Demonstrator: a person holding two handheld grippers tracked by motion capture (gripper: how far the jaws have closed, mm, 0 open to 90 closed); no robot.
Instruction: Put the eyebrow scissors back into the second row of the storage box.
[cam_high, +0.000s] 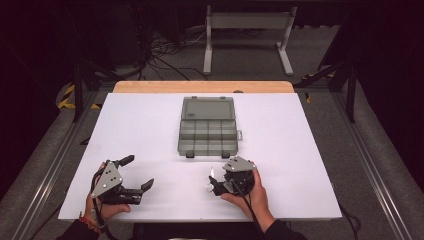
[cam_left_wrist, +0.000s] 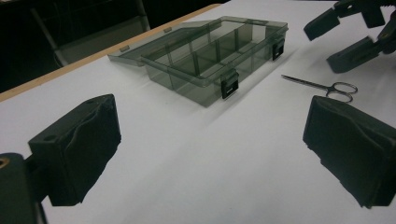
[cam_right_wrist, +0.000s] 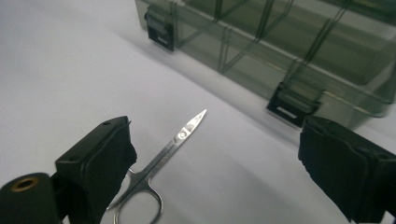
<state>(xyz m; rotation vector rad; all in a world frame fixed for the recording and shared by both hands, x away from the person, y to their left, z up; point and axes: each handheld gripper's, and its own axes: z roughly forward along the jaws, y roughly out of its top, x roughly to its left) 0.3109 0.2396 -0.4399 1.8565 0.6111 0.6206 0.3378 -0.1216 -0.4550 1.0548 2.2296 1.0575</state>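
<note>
So the right gripper (cam_right_wrist: 215, 163) sits wide open over the scissors (cam_right_wrist: 180, 137) near the desk's (cam_high: 310, 150) front edge; left gripper (cam_high: 134, 174) open, empty; next probably pinching them toward the open box (cam_high: 207, 131).

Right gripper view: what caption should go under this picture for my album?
Open right gripper above small scissors lying on the white table, near an open plastic box.

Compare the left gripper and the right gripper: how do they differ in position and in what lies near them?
The left gripper is near the table's front left, with bare tabletop between its jaws; the right gripper is nearer the middle, over the small scissors. The right gripper is closer to the open compartment box than the left gripper. Both are open and hold nothing.
</note>
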